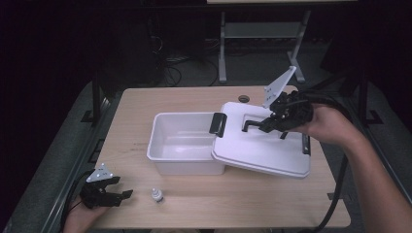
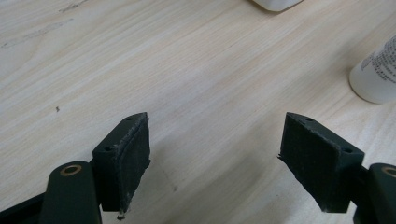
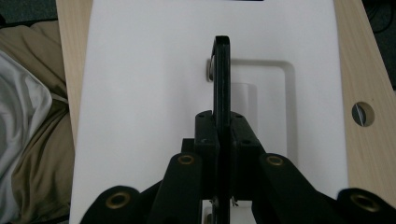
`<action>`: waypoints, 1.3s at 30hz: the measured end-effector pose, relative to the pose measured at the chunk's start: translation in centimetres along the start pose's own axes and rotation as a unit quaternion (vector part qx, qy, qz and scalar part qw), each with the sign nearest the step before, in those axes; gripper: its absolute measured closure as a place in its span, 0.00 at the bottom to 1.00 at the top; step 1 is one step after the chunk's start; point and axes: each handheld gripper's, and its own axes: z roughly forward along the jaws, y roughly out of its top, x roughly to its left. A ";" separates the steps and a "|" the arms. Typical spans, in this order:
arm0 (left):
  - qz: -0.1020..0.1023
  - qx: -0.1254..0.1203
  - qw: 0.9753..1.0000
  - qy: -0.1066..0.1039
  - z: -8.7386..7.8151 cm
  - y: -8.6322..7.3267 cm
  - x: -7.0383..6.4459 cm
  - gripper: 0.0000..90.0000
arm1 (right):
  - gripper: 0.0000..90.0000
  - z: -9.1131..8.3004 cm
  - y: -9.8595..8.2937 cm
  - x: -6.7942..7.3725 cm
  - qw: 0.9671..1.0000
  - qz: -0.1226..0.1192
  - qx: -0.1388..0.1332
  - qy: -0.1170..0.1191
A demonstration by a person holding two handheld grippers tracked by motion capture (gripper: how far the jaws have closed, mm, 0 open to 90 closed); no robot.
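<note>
I note white plastic bin [image 1: 182, 141], rectangular, smooth, open, at centre of pale wood-grain table [image 1: 145, 104]. White lid [image 1: 265, 145] rests tilted over bin's right rim, black latch [image 1: 217, 124] at its end. Right gripper [image 1: 265, 125] clenched on lid's thin black handle [image 3: 221, 74]; right gripper view confirms grip. Left gripper [image 1: 119, 194] released, jaws wide, near front-left corner. Small white bottle [image 1: 156, 195] just beside it; label print illegible. Room dark, cables on floor.
</note>
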 end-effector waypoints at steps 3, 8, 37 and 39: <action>0.001 0.000 1.000 0.001 0.0 0.0 0.0 0.27 | 0.93 -0.3 -1.0 0.1 1.000 0.009 0.002 -0.003; 0.002 0.002 1.000 0.002 -0.1 0.0 0.0 0.27 | 0.93 -0.7 -2.8 0.3 1.000 0.021 0.000 -0.007; -0.005 0.002 1.000 0.006 -0.1 -0.2 0.0 0.27 | 0.93 2.8 -10.0 0.0 0.998 0.069 0.008 0.011; -0.004 0.004 1.000 0.005 -0.1 -0.2 0.0 0.27 | 0.93 3.5 -10.4 0.0 0.997 0.073 0.007 0.015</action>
